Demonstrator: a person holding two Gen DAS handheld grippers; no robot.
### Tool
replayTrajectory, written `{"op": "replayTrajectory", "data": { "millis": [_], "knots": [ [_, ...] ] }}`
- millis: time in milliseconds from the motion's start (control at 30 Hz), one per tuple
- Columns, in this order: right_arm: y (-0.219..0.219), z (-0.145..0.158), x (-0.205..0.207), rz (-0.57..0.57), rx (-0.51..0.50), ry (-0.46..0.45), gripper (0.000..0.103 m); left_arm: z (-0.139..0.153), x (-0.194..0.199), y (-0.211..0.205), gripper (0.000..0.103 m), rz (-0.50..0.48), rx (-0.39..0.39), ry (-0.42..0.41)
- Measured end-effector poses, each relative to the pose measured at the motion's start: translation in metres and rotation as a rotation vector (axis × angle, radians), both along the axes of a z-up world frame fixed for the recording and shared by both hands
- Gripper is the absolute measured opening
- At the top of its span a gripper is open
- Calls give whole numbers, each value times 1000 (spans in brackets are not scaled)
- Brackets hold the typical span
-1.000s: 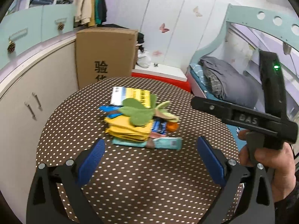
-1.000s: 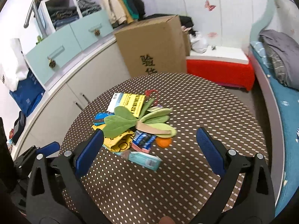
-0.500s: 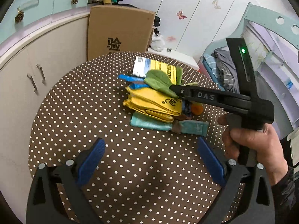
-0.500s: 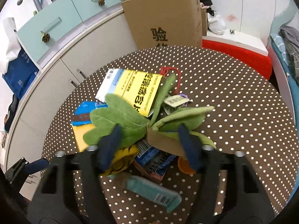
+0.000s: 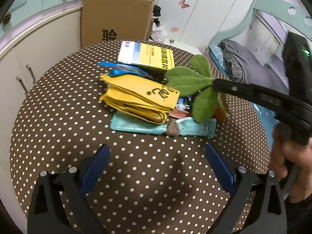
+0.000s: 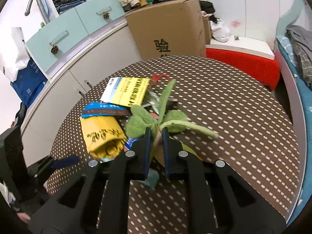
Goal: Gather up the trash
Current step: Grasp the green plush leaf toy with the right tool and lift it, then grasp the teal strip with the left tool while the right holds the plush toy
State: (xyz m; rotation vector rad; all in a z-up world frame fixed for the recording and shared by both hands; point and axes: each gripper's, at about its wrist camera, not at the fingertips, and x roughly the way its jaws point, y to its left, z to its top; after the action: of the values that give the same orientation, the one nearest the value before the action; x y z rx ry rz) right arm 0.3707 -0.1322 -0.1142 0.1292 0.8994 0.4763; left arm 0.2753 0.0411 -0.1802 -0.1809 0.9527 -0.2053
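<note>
While the heap of litter sits near the middle of the round, dot-patterned desk (image 5: 58, 117), the right claw (image 6: 155, 134) has just been closing and is now clenched on the gathered stem of a green felt leaf sprig (image 6: 165, 120), its two blue pads pinching the brownish wrapped base where the leaves meet. The sprig lies on top of the heap, its leaves fanning toward the far edge of the desk and one long leaf trailing toward the right edge. Under and beside it are a folded yellow bag (image 5: 139, 99) on the left side of the heap, a pale teal wrapper (image 5: 161, 125) along the near side, a yellow and white booklet (image 5: 146, 55) toward the far edge, and some blue and dark packets between them. The left claw (image 5: 156, 163) hangs released over bare cloth at the near edge, pads wide apart and holding nothing, pointed at the teal wrapper. A hand (image 5: 288, 165) grips the right tool's handle at the right side. The step in hand looks like the first pick from the pile. The next move likely calls for lifting the sprig straight up so that its floppy leaves clear the packets without dragging them, then carrying it to wherever the trash goes; no bin can be seen from here, so that place cannot be told.
</note>
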Motion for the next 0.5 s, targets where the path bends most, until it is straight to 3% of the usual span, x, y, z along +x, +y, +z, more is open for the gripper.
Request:
{"op": "replayTrajectory", "data": {
  "millis": [233, 500],
  "knots": [
    [-28, 0, -17, -50, -10, 15, 12, -8, 27, -9, 96, 43, -39, 26],
    [-44, 2, -29, -58, 2, 14, 12, -14, 54, -12, 92, 142, 2, 10]
  ]
}}
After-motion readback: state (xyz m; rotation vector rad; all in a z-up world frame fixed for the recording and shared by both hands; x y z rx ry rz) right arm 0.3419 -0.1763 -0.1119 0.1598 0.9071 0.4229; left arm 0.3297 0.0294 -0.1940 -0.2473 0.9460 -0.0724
